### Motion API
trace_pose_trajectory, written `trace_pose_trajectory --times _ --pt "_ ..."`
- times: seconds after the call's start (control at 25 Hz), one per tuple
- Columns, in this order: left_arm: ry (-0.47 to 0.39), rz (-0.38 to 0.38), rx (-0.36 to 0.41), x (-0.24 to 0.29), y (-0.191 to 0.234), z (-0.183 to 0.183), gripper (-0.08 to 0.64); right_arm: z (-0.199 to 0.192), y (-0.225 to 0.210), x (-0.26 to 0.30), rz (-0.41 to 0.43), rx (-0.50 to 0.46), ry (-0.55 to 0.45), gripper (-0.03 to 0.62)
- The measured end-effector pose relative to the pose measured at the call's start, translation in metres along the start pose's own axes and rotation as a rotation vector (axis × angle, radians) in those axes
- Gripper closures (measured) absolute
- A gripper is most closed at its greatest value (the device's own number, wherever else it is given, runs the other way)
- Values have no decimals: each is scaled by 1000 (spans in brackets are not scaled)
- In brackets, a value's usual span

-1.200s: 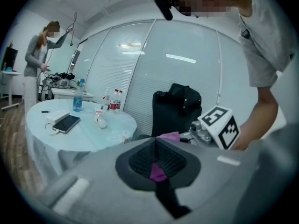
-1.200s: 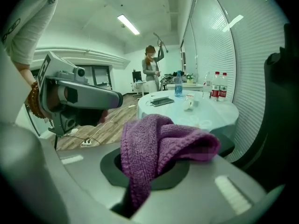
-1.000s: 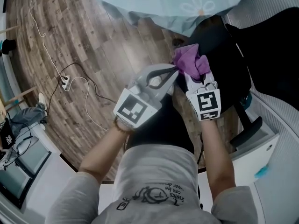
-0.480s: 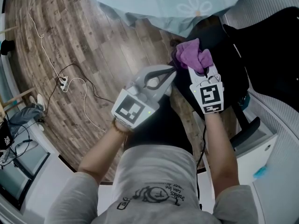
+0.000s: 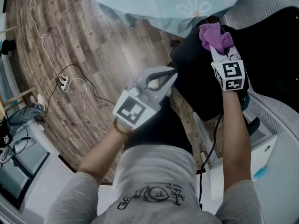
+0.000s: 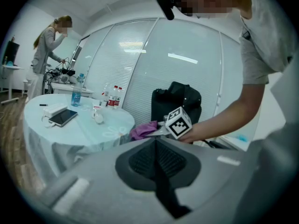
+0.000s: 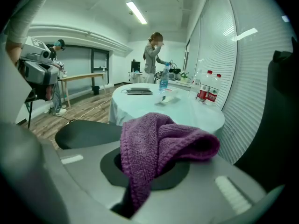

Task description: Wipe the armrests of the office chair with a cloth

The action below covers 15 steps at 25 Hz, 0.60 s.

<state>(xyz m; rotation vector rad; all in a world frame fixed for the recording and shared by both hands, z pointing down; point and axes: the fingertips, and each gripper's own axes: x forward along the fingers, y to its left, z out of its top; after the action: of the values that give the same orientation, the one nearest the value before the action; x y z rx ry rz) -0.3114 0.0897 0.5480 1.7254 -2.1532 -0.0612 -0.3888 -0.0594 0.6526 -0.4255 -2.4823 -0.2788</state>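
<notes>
Seen from the head view: left gripper, held low over the wooden floor just beside the near edge of the office chair; its jaws lie together with nothing in them. Right gripper, reached out over the far part of the black chair seat, close to the round table; a purple cloth is bunched at its jaws and stands up above them. One black armrest shows at the chair's near right side, well apart from the cloth. A white cable with a power strip lies on the floor to the left.

Left gripper view: both jaws meet in a closed line, empty. Beyond them, the right gripper's marker cube and the cloth beside it, in front of the table. On the table, a phone and a water bottle. A person stands at a desk in the far left.

Right gripper view: jaws clamped on the cloth, which folds over and hangs to the right above the pads. The dark seat sits low at the left, and whether the cloth touches it cannot be told. Two red-labelled bottles stand at the table's right edge.
</notes>
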Motion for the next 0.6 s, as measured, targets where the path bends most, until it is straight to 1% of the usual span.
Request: trace_pose_trajectory --times 0.08,0.16,0.28,0.4,0.48,0.6 --pt "-5 0 9 0 -1 1 558 -2 -18 3 -22 27 -1 563" --pt "-5 2 14 0 -1 2 558 -3 -30 5 -40 30 12 563" --pt "-5 4 18 -2 -2 4 558 0 -36 6 -54 44 2 563" --pt "-4 6 14 -3 -4 4 558 0 -27 4 -65 42 11 565" --pt "-12 8 4 -3 -4 3 558 0 -17 3 -59 30 19 565" --pt "-10 11 16 -4 -4 4 558 1 -1 2 -39 18 17 565"
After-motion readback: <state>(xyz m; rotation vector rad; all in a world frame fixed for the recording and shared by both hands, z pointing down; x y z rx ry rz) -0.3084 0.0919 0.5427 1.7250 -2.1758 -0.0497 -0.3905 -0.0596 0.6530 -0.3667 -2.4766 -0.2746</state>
